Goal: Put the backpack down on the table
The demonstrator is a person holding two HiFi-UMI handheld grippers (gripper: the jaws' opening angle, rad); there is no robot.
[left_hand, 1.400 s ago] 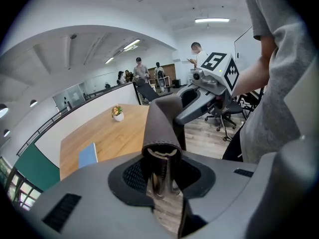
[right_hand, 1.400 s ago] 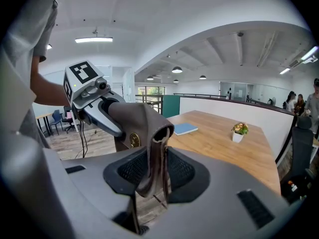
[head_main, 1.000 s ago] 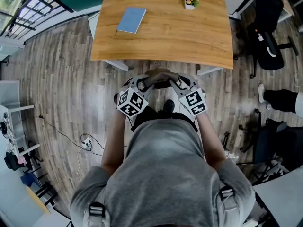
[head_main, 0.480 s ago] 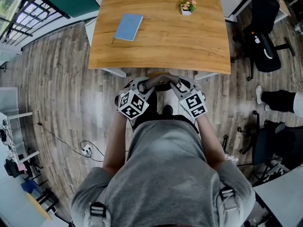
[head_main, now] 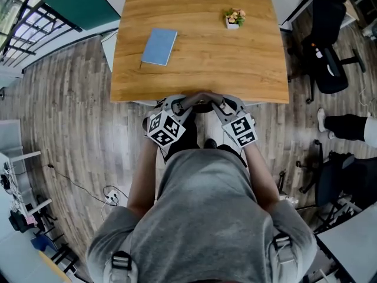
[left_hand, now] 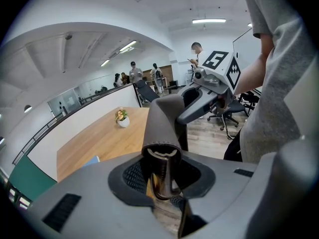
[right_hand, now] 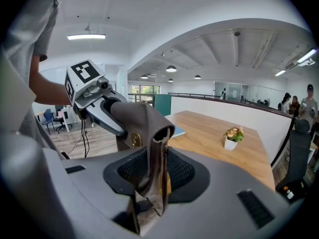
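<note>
A brown leather backpack handle arches between my two grippers, just at the near edge of the wooden table. My left gripper is shut on its left end, and the strap rises straight out of its jaws. My right gripper is shut on the other end of the strap. Below the handle a brown part of the backpack with a round gold badge shows. The bag's body hangs below the grippers and is mostly hidden by them and my torso.
On the table lie a blue notebook at the left and a small potted plant at the far right. A black office chair and another person's leg are to the right. A cable and socket lie on the floor at the left.
Both grippers, still holding the handle, have moved forward together; the table's near edge, earlier well ahead of them, now lies right at the handle.
</note>
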